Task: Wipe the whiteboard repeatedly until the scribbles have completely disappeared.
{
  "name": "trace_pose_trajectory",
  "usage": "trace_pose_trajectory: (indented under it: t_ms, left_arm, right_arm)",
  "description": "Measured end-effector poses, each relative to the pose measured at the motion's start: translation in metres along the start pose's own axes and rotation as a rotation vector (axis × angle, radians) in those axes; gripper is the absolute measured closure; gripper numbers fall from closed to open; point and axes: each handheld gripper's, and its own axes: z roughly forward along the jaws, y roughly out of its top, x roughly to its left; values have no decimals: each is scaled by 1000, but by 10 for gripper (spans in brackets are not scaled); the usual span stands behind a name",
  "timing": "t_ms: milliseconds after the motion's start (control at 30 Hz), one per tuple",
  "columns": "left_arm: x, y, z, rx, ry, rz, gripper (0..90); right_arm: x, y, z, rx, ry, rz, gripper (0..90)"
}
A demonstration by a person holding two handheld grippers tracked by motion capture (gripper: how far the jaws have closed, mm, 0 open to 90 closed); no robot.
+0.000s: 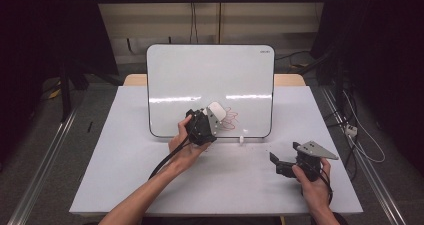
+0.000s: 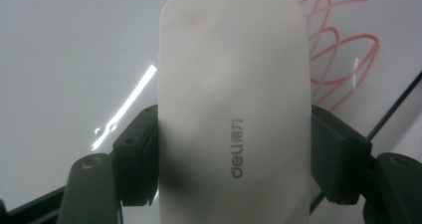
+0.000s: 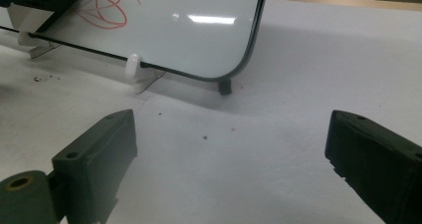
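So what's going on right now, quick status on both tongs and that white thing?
Left tongs shut on white eraser, at whiteboard beside red scribble. Right tongs open, empty, low over table. Nothing in the way.

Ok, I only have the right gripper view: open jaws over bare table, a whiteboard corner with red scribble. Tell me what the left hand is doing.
Observer: The left gripper is raised to the whiteboard, shut on a white eraser.
Operator: Give me the eraser's position against the scribble.
Observer: In the high view the eraser sits just left of the red scribble, at its edge.
Operator: Confirm the grip is square.
Observer: In the left gripper view both jaws press the eraser's long sides, near its lower half.
Operator: Report where my right gripper stands.
Observer: The right gripper is held low over the table, at the front right, apart from the board.
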Motion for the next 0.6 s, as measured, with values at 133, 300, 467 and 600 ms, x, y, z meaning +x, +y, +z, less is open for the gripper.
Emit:
trace_pose_trajectory:
  t_ms: [133,300,467,600]
  left_arm:
    - [11,4,0,-6,10,2,311]
    - [34,7,-1,-16,25,-41,311]
    - [51,6,-3,-18,35,-81,311]
    - [47,7,-3,-9,50,-106,311]
  right_arm:
    - [0,0,0,0,1,-1,62]
    - [0,0,0,-1,2,0,62]
    - [-1,0,0,0,1,0,62]
    - [0,0,0,2,0,4,62]
